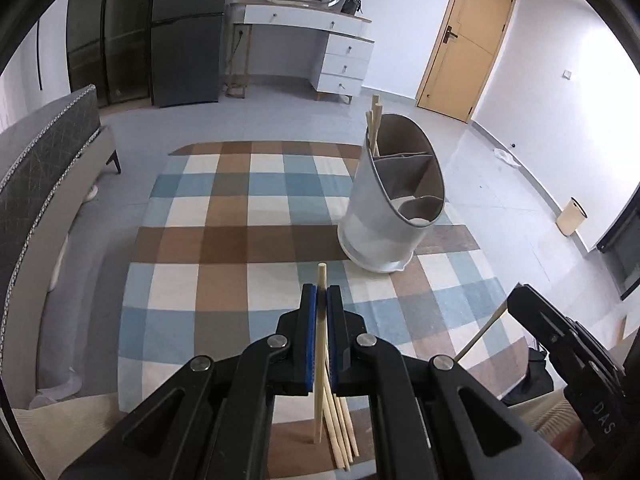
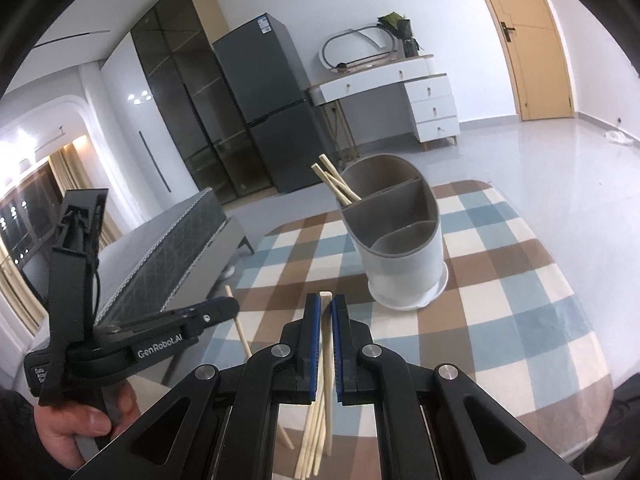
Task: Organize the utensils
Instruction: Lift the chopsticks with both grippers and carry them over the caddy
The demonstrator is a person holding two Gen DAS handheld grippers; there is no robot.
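Observation:
My left gripper point(image 1: 321, 293) is shut on a single wooden chopstick point(image 1: 320, 344), held upright above the checked tablecloth point(image 1: 224, 240). Several loose chopsticks point(image 1: 340, 428) lie on the cloth below it. My right gripper point(image 2: 326, 302) is shut on another chopstick point(image 2: 328, 360), with the loose chopsticks point(image 2: 310, 440) under it. A grey oval utensil holder point(image 1: 384, 216) point(image 2: 404, 256) with three compartments stands ahead on the table. Its far compartment holds a few chopsticks point(image 1: 374, 120) point(image 2: 334, 182); the other two look empty. Each gripper shows in the other's view: the right gripper point(image 1: 520, 300), the left gripper point(image 2: 230, 307).
A person's hand point(image 2: 80, 424) grips the left tool's handle. A grey upholstered bench point(image 1: 44, 168) stands left of the table. Across the tiled floor are a dark fridge point(image 2: 264, 112), a white dresser point(image 1: 340, 56) and a wooden door point(image 1: 464, 40).

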